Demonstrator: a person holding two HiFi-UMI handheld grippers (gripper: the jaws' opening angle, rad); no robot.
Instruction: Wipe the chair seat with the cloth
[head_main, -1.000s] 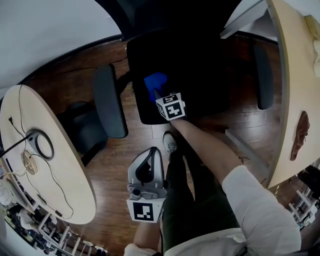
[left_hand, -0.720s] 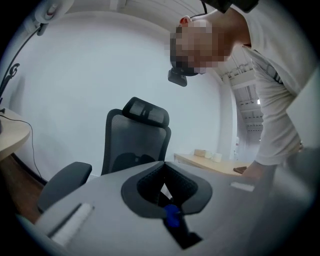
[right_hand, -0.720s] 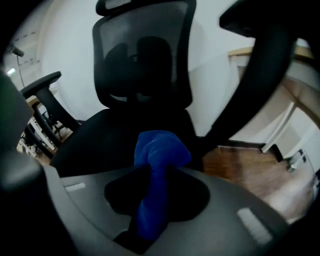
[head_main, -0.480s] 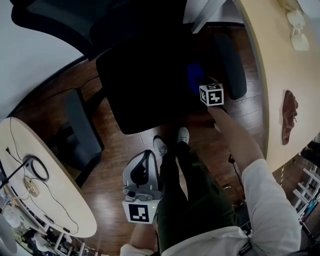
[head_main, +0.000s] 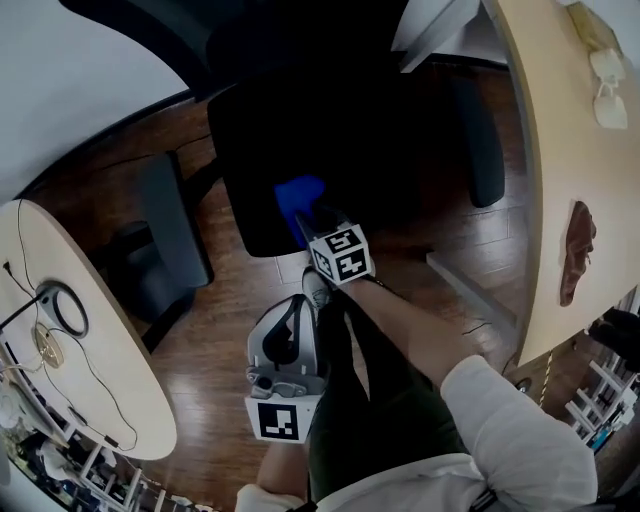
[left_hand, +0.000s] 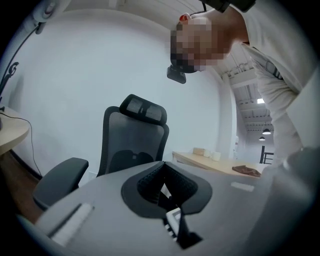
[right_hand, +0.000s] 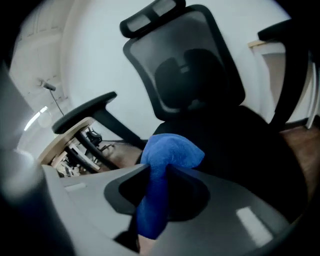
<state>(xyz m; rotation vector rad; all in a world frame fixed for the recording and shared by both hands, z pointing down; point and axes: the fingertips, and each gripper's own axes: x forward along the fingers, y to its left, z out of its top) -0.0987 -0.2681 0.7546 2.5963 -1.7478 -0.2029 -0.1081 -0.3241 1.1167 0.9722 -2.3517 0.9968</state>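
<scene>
Wood floor (head_main: 240, 300) under the black chair seat (head_main: 330, 140); right gripper (head_main: 308, 222) jaws clamped on blue cloth (head_main: 298, 194), lying near the seat's front edge; left gripper (head_main: 297, 310) held back above the floor, jaws together, nothing between

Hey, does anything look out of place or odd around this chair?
Nothing stands out. The right gripper is shut on the blue cloth over the front of the chair seat, as wiping would need.
</scene>
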